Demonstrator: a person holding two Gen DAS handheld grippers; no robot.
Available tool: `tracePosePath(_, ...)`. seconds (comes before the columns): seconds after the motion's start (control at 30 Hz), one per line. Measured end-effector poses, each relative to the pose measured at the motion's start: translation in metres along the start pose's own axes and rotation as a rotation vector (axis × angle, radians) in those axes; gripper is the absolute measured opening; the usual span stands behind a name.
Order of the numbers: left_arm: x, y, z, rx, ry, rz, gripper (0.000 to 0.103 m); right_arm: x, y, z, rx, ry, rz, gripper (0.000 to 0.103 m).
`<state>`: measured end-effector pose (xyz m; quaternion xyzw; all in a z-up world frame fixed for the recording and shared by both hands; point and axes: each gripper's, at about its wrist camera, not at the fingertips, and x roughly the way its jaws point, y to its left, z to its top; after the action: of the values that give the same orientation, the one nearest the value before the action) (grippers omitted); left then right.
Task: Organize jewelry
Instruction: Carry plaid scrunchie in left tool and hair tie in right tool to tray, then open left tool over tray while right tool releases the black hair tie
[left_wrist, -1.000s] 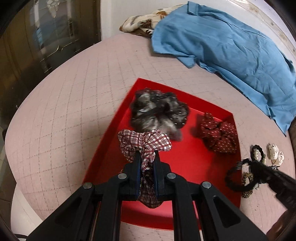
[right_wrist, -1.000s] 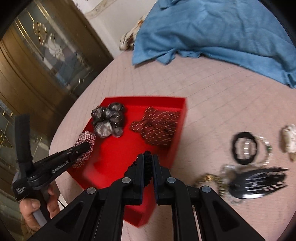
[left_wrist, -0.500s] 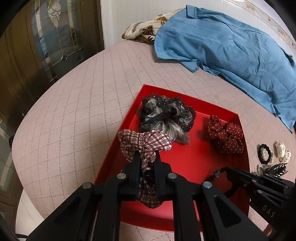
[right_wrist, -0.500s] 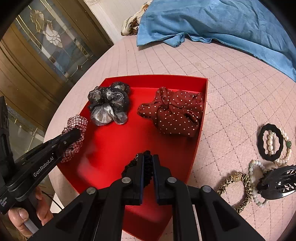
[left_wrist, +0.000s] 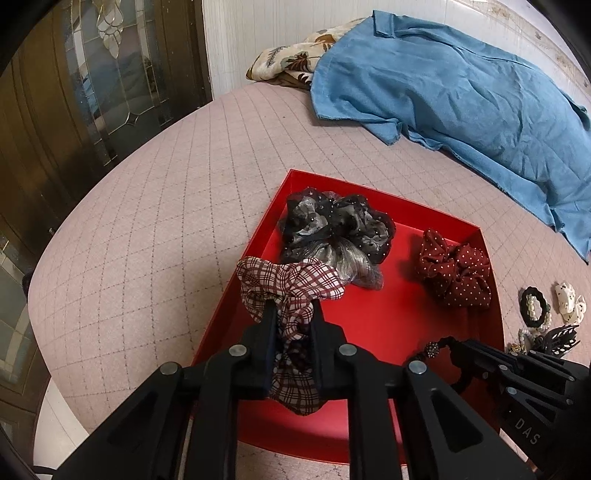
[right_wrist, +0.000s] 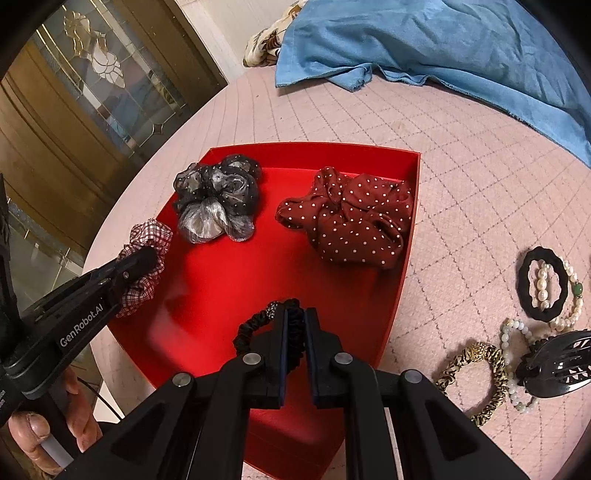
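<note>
With its jaws easing apart, the left hand-held gripper (left_wrist: 291, 314) barely pinches the plaid scrunchie (left_wrist: 288, 288), which may snag on its pads or drop outside the red tray (left_wrist: 369, 417) wall below, while the right hand-held gripper (right_wrist: 295, 317) is clamped on the black hair tie (right_wrist: 273, 314).

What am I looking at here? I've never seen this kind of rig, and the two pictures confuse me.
There is no robot. A person holds a two-finger clamp tool in each hand, and each tool carries a wide-angle camera looking along its jaws, so each picture is one tool's own view.

In the left tool's view, the left gripper has a plaid scrunchie between its jaws, which have just been opening slightly. In the right tool's view, the right gripper pinches a thin black hair tie.

Both hang over a red tray on a pink quilted surface. In the tray lie a grey-black scrunchie and a dark red dotted scrunchie. Beside it lie bracelets and a black hair claw; behind, a blue garment.
</note>
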<state>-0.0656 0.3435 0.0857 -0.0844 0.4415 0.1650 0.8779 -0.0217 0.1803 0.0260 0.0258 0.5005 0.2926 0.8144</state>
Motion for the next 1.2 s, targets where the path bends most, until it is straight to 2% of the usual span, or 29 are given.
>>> tracePosePath(0.2, -0.001, 0.000, 0.001, 0.004, -0.005, 0.005, 0.019, -0.002, 0.003, 0.000, -0.011, -0.006, -0.010, 0.011)
tracePosePath(0.33, -0.004, 0.000, 0.000, 0.004, -0.016, 0.011, 0.025, -0.004, 0.004, -0.001, -0.018, -0.010, -0.015, 0.012)
tracePosePath(0.4, -0.006, 0.000, 0.001, 0.004, -0.021, 0.013, 0.026, -0.005, 0.004, -0.001, -0.018, -0.013, -0.017, 0.016)
tracePosePath(0.47, -0.007, 0.000, 0.001, 0.005, -0.025, 0.014, 0.027, -0.007, 0.004, -0.001, -0.016, -0.020, -0.017, 0.030)
tracePosePath(0.53, -0.008, -0.001, 0.001, 0.008, -0.029, 0.015, 0.031, -0.010, 0.003, -0.001, -0.014, -0.029, -0.019, 0.035)
tracePosePath(0.77, -0.015, -0.004, 0.003, 0.015, -0.052, 0.038, 0.050, -0.019, 0.000, 0.002, -0.007, -0.048, -0.023, 0.036)
tracePosePath(0.87, -0.017, -0.004, 0.003, 0.007, -0.057, 0.038, 0.055, -0.026, -0.005, 0.000, 0.000, -0.057, -0.027, 0.037)
tracePosePath(1.2, -0.027, -0.019, 0.005, 0.017, -0.081, 0.032, 0.061, -0.077, -0.040, -0.019, 0.031, -0.124, -0.039, 0.046)
